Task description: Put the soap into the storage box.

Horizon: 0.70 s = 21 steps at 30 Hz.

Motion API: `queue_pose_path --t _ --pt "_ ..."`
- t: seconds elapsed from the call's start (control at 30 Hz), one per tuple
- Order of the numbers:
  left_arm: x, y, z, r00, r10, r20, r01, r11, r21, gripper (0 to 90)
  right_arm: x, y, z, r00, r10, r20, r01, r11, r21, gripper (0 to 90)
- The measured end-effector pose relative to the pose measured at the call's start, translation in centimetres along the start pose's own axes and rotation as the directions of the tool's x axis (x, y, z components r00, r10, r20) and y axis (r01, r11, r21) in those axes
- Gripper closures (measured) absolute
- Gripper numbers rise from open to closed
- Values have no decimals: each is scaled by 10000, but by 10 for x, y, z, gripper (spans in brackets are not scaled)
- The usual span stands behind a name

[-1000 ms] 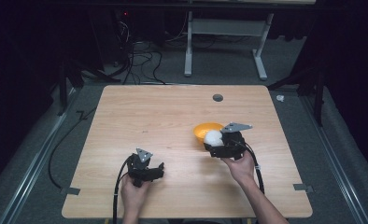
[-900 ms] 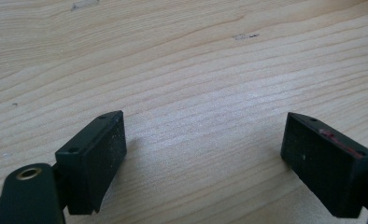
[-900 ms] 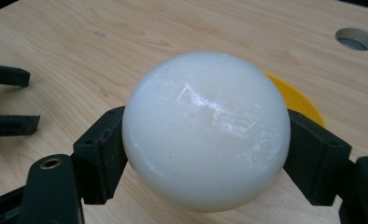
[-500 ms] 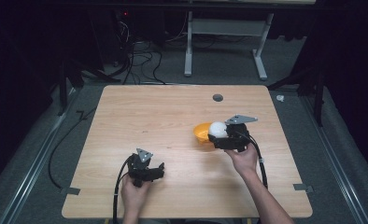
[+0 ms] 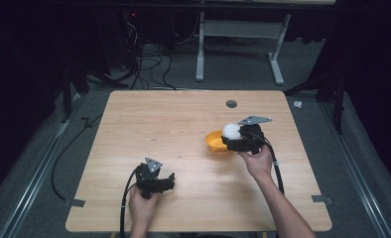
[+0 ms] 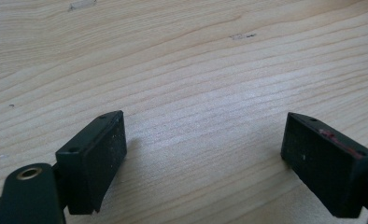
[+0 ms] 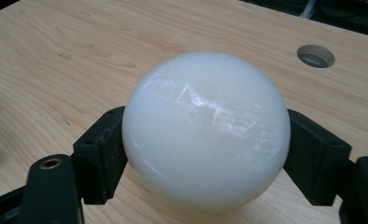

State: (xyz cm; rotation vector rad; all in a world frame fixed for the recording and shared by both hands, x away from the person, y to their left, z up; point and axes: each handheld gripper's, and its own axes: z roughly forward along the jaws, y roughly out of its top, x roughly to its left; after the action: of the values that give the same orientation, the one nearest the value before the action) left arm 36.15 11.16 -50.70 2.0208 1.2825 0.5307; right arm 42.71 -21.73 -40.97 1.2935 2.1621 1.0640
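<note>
The right gripper (image 5: 231, 135) clamps a smooth white ball (image 7: 205, 128) between both jaws, lifted just above a shallow orange bowl (image 5: 214, 142) on the pale wooden surface (image 5: 173, 124). The left gripper (image 6: 205, 158) rests low near the front edge, jaws spread wide over bare wood.
</note>
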Motion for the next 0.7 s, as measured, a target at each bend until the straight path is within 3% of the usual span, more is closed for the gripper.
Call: queue_pose_path --t 0.5,0.7 --pt "0 0 0 10000 1 3 -1 10000 -1 146 7 7 33 9997 -264 -8 264 9975 658 237" --pt "0 0 0 10000 2 4 -2 10000 0 146 4 4 43 9999 -117 83 110 9967 798 236"
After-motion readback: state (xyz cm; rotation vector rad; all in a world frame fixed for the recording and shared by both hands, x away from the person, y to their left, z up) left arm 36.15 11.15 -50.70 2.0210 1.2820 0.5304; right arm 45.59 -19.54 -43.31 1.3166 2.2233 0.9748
